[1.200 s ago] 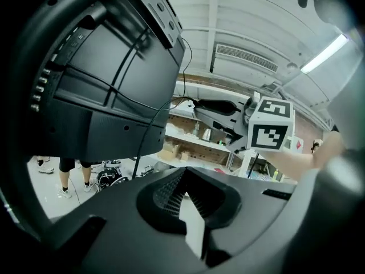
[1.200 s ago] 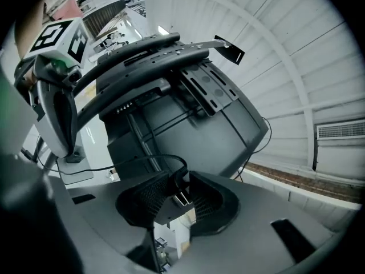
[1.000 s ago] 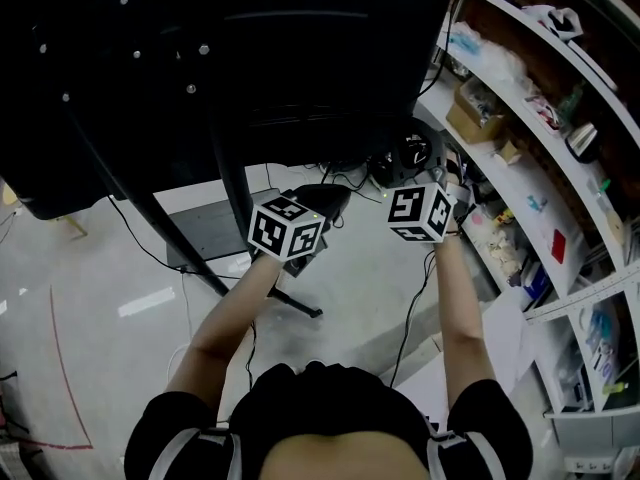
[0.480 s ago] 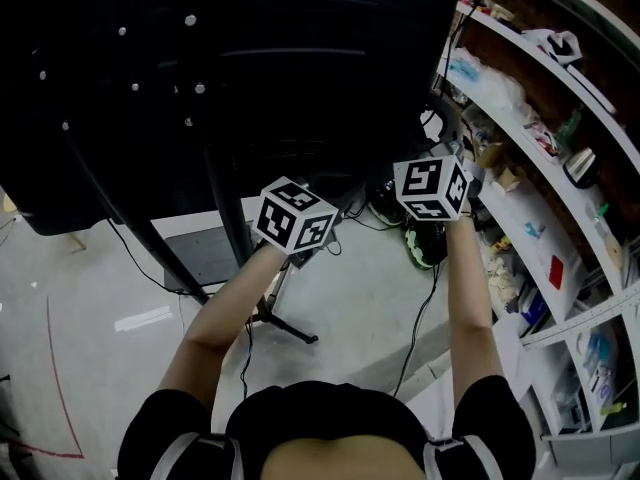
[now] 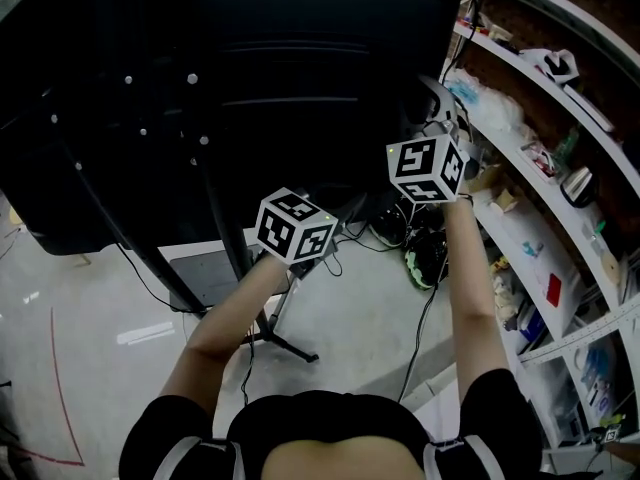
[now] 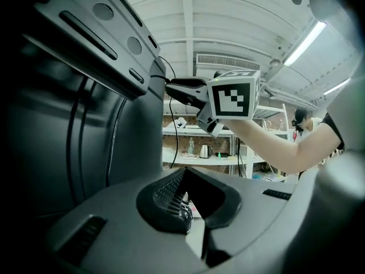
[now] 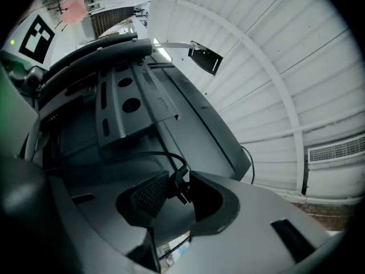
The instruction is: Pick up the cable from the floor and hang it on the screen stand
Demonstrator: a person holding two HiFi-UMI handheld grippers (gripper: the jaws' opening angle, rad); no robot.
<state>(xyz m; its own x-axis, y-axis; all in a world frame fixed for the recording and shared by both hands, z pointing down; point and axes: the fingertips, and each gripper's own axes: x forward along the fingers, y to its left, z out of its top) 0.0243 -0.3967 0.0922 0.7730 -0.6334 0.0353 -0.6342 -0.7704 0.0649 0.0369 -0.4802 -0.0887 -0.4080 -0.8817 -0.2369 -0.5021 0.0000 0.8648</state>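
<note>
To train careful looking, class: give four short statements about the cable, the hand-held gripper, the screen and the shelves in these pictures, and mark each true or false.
1. The right hand-held gripper grips a black cable by its plug. True.
2. The shelves stand on the person's left. False: the shelves are on the right.
3. The screen turns a lit front to the person. False: the screen shows its dark back, with screws.
4. A kettle stands on a shelf in the left gripper view. True.
</note>
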